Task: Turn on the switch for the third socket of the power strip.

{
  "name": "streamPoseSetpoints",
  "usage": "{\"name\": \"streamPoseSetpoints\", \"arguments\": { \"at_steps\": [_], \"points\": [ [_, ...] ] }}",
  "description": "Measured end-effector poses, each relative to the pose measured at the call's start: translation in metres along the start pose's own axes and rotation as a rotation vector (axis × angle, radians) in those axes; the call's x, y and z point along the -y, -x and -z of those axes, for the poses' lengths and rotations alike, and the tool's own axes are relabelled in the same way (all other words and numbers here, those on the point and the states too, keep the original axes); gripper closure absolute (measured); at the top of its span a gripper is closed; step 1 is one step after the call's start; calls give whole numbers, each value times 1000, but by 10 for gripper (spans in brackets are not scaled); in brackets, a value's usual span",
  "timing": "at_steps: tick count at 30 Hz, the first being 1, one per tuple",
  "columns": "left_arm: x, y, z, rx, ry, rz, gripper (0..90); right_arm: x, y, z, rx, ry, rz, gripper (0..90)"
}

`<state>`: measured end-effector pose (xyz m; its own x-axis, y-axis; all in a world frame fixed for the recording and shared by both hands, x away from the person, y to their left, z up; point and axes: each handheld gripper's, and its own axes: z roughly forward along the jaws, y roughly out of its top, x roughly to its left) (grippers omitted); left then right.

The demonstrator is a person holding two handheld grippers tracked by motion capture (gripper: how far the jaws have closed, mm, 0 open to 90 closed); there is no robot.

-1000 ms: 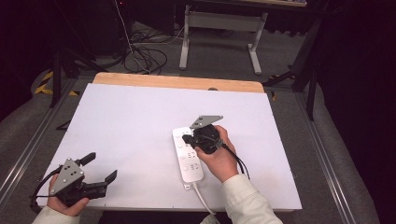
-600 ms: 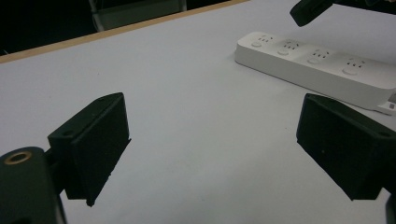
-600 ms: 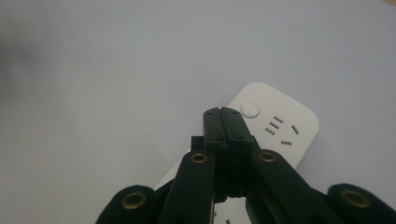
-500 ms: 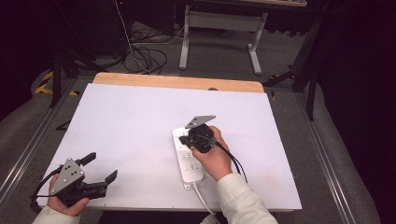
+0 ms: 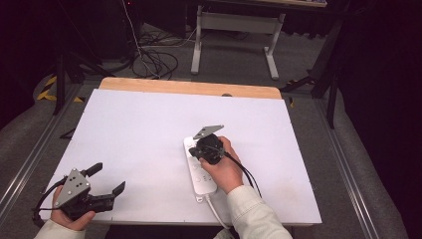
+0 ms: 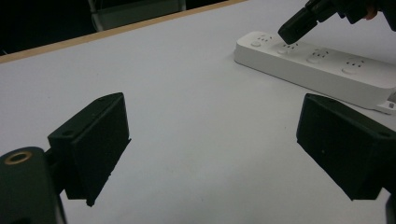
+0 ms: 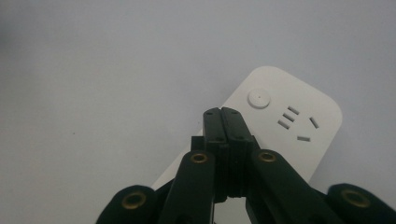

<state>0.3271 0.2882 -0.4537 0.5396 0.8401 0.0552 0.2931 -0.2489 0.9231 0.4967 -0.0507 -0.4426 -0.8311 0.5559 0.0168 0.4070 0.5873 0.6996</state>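
White power strip (image 5: 200,169) lies on the white table top (image 5: 149,129), right of centre toward the near edge, its cord (image 5: 215,211) running off the near end. Round button (image 7: 259,98) and a socket slot group sit at its far end. Right gripper (image 5: 203,149) poised over that far end, jaws pressed together, nothing between them. Left gripper (image 5: 108,180) at near left corner, well apart from the strip, jaws spread wide and empty.

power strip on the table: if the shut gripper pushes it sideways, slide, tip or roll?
The power strip lies flat and long on the smooth table, so it would probably slide, not roll or tip. Its cord may make it pivot. The casing looks rigid.
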Motion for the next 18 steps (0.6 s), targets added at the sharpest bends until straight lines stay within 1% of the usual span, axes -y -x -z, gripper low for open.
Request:
{"name": "streamPoseSetpoints", "arguments": {
  "at_steps": [6, 7, 10, 14, 16, 18],
  "points": [
    [0, 0, 0, -1, 0, 0, 99, 2, -1, -5, 13, -19, 13, 900],
    [0, 0, -1, 2, 1, 2, 99, 2, -1, -7, 22, -20, 6, 900],
    [0, 1, -1, 1, 1, 2, 99, 3, -1, -8, 23, -28, 9, 900],
    [0, 0, -1, 2, 0, 1, 99, 3, -2, -8, 31, -26, 12, 900],
    [0, 0, -1, 3, 2, -1, 99, 3, -5, -8, 46, -25, 30, 900],
    [0, 0, -1, 3, 2, -1, 99, 3, -6, -8, 51, -26, 35, 900]
  ]
}}
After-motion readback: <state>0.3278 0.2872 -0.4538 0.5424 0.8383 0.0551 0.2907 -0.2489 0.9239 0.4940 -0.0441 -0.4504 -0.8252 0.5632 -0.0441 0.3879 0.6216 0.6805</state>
